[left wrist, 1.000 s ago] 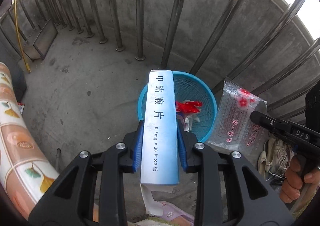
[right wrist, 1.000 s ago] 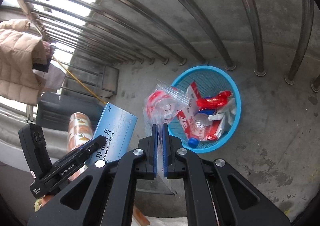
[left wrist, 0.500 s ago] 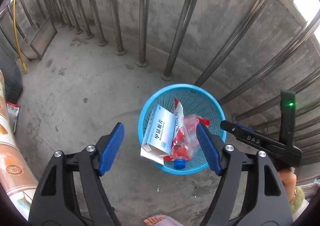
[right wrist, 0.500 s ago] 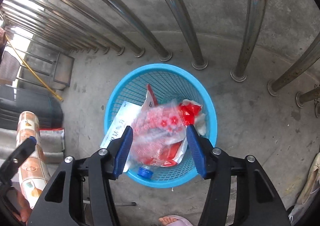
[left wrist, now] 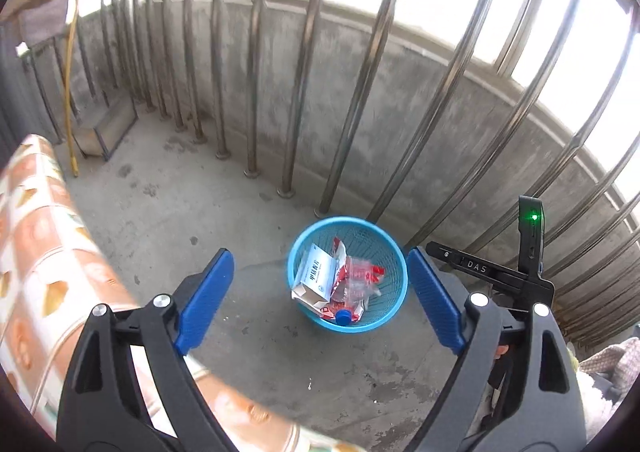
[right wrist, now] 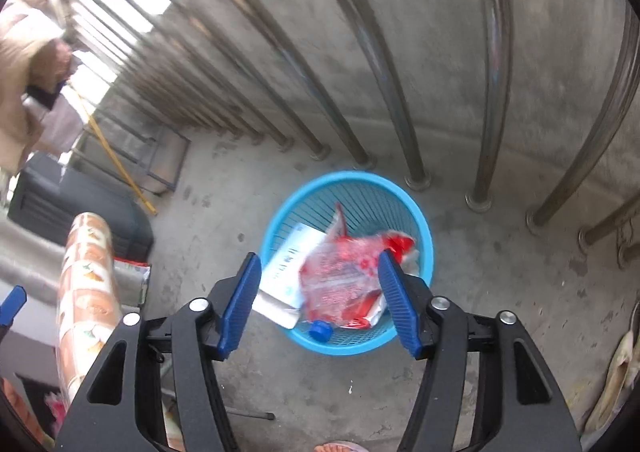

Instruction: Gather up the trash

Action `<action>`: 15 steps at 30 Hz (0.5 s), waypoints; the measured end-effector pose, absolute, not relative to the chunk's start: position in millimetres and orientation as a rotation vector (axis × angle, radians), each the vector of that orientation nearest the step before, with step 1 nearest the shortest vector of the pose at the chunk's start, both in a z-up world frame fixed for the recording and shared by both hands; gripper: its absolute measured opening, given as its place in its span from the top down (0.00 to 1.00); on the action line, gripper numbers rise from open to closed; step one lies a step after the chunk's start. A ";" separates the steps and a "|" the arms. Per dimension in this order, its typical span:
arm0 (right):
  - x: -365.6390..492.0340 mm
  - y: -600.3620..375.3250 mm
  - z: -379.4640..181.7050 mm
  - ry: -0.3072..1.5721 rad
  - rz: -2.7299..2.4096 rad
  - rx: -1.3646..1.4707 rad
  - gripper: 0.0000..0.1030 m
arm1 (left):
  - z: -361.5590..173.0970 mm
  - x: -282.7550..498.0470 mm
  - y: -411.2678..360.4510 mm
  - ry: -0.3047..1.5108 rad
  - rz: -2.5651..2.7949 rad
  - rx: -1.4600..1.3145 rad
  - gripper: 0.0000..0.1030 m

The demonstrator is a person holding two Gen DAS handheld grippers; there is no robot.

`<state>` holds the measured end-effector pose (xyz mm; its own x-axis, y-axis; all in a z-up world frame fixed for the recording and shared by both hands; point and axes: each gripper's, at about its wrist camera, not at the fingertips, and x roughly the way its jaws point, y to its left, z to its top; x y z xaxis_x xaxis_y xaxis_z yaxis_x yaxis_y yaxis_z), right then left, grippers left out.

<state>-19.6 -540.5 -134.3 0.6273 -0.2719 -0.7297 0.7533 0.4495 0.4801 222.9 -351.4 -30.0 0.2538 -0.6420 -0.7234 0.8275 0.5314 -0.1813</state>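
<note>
The left gripper (left wrist: 320,300) and the right gripper (right wrist: 318,302) are hovering above the round blue plastic mesh basket (left wrist: 394,308), jaws spread wide apart and gripping nothing. The trash is lying inside the basket: a white cardboard medicine box (left wrist: 316,276) is leaning against the wall, beside a clear plastic bag with red print (right wrist: 340,280), probably because both were dropped from above. A blue bottle cap (right wrist: 320,330) is showing beneath them.

One blue basket (left wrist: 347,326) holds one white box (left wrist: 316,278), one clear red-printed bag (right wrist: 340,284) and one blue bottle cap (right wrist: 321,330). Two claws, both empty.
</note>
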 end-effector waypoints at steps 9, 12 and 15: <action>-8.5 -399.8 4.6 0.474 -0.508 0.466 0.08 | 48.1 161.0 -179.5 0.658 -0.722 0.069 0.08; -8.0 -347.8 33.2 0.444 -0.419 0.369 0.06 | 57.9 137.4 -122.0 0.620 -0.538 0.017 0.08; -4.9 -296.8 49.3 0.458 -0.332 0.298 0.06 | 57.8 114.1 -68.7 0.609 -0.370 -0.027 0.08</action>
<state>-4.9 -296.8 49.3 0.8454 -0.2435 -0.4754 0.3755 0.9040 0.2046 114.1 -68.7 57.8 0.7567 -0.3476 -0.5537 0.3318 0.9339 -0.1327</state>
